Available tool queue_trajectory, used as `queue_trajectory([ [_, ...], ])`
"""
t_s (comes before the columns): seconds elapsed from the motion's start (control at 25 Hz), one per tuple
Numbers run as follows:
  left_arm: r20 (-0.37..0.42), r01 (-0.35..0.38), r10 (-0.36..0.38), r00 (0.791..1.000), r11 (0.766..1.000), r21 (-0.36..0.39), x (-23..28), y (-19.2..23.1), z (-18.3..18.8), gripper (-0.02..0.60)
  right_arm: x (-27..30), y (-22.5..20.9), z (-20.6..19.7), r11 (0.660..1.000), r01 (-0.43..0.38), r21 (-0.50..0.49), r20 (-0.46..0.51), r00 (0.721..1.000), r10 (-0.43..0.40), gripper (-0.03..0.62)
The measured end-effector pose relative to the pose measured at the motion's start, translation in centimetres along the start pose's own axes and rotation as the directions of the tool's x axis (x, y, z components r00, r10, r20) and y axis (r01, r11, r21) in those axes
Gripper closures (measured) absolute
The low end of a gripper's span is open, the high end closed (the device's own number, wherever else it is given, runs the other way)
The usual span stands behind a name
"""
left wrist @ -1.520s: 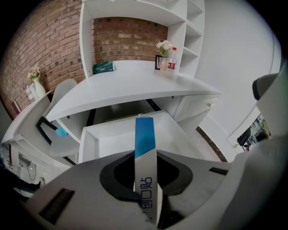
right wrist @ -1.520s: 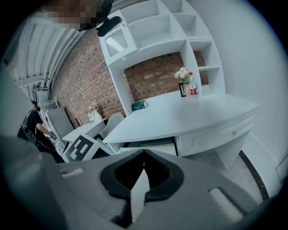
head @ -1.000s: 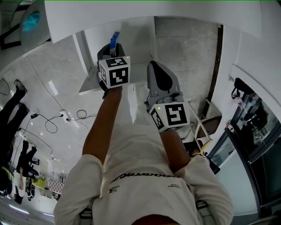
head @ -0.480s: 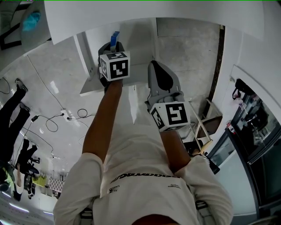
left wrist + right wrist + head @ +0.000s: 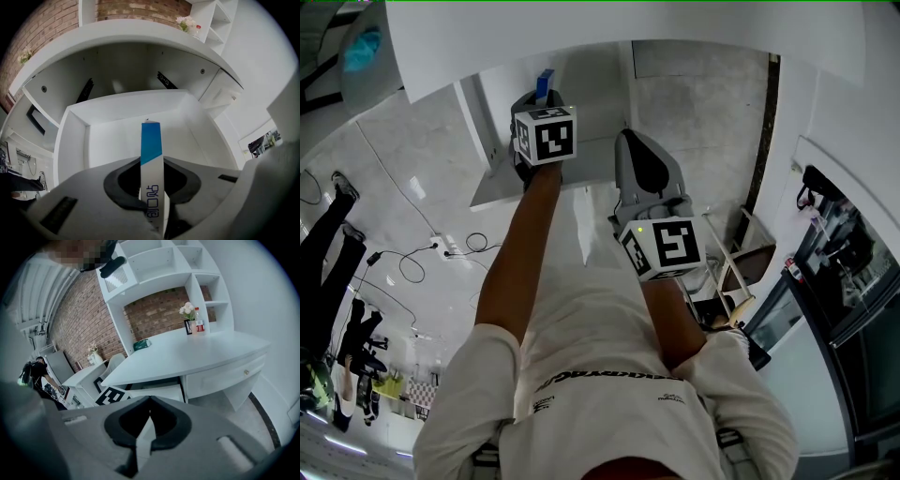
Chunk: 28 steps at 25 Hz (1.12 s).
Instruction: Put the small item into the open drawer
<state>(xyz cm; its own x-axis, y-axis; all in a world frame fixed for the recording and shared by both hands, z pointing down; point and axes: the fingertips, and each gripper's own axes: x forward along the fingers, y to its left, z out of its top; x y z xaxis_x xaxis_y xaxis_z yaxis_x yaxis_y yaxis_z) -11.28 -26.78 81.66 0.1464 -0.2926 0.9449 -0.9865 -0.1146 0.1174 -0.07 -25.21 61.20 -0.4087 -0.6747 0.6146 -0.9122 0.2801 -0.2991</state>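
Note:
The small item (image 5: 151, 140) is a thin white strip box with a blue end. It stands upright between the jaws of my left gripper (image 5: 151, 165), which is shut on it. Below and beyond it lies the open white drawer (image 5: 75, 140), its inside bare. In the head view the left gripper (image 5: 539, 98) reaches over the drawer (image 5: 492, 183) with the item's blue end (image 5: 546, 79) sticking out. My right gripper (image 5: 632, 141) hangs beside it, a little further back, shut and holding nothing. The right gripper view shows its jaws (image 5: 149, 403) meeting, with the drawer (image 5: 161, 391) beyond.
The white desk top (image 5: 197, 357) overhangs the drawer and carries a green tissue box (image 5: 141, 344), flowers (image 5: 188, 310) and a small bottle. Wall shelves rise above. Cables and a power strip (image 5: 441, 248) lie on the tiled floor at left. A white chair (image 5: 748, 255) stands at right.
My left gripper has moved a little forward over the drawer, still holding the item. The right gripper has stayed put.

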Motion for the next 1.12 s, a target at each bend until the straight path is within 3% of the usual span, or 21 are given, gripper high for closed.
queue_trajectory([
  [1.12,-0.036,-0.022,0.022,0.999,1.000,0.008,2.2,0.1,-0.4,0.484,-0.4,-0.3,-0.4,1.000,0.011,0.016,0.005,1.000,-0.011,0.597],
])
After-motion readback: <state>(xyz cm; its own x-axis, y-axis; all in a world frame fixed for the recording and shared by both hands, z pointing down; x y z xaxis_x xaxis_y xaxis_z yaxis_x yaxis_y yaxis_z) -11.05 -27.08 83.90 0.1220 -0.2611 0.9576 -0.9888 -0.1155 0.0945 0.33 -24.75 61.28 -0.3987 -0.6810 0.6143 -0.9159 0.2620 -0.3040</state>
